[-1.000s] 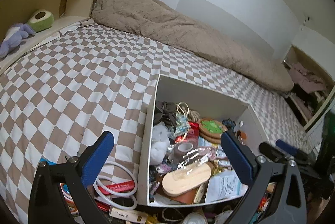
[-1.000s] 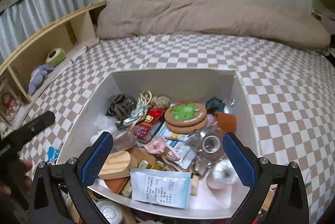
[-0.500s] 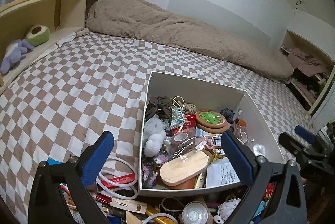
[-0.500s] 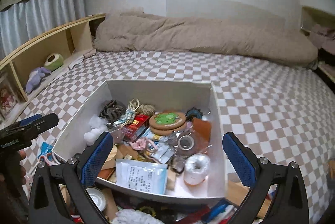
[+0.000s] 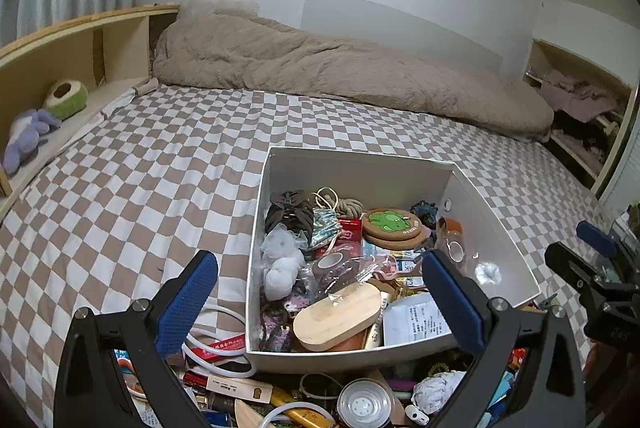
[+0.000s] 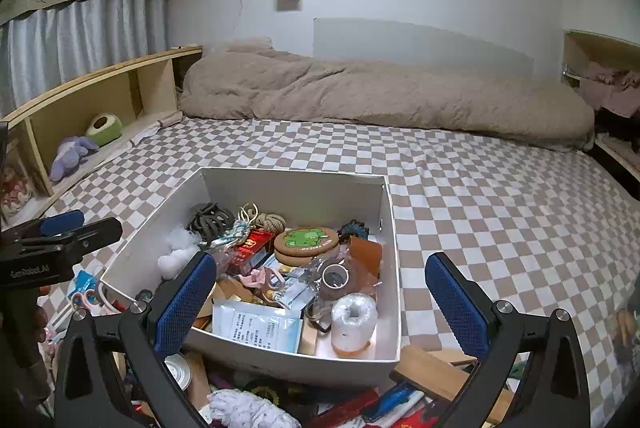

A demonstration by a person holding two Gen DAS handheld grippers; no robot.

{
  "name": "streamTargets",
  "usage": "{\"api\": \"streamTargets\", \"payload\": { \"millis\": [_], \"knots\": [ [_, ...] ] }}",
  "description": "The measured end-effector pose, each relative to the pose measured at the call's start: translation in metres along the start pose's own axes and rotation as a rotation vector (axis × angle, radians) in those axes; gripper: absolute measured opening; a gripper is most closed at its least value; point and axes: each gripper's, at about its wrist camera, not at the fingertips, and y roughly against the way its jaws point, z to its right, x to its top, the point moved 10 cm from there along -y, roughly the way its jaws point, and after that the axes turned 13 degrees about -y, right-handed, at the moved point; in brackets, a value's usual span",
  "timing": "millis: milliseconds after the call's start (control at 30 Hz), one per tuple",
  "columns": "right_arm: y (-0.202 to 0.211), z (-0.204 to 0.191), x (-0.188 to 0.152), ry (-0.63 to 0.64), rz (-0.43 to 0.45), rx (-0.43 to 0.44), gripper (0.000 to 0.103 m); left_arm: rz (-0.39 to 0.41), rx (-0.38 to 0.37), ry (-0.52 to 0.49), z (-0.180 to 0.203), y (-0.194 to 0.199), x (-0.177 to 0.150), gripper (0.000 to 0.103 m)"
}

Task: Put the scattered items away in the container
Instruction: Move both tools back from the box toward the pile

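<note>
left wrist: left gripper (image 5: 320, 302) fingers spread, empty | white box (image 5: 360, 163) on checkered bed (image 5: 140, 167) holds wooden oval (image 5: 338, 316), green coaster (image 5: 391, 224) | right wrist: right gripper (image 6: 320, 300) fingers spread, empty | box holds white spool (image 6: 354, 322), paper packet (image 6: 256, 326)

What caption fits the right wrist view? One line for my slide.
Open right gripper poised over a white box of odds and ends on a checkered bed.

Left tool (image 5: 320, 300) gapes (holding nothing) over crowded white box (image 5: 360, 163).
</note>
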Motion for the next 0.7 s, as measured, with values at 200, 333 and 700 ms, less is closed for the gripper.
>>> {"api": "streamTargets", "payload": {
  "millis": [200, 333, 700],
  "knots": [
    [0.013, 0.011, 0.006, -0.032, 0.031, 0.007, 0.103, 0.015, -0.004, -0.021, 0.008, 0.005, 0.003, 0.103],
    [0.021, 0.018, 0.012, -0.06, 0.052, 0.02, 0.103, 0.032, -0.017, -0.017, 0.01, 0.011, 0.006, 0.103],
    [0.048, 0.064, 0.026, -0.181, 0.117, -0.008, 0.103, 0.065, 0.025, 0.001, -0.005, 0.03, 0.011, 0.103]
  ]
}}
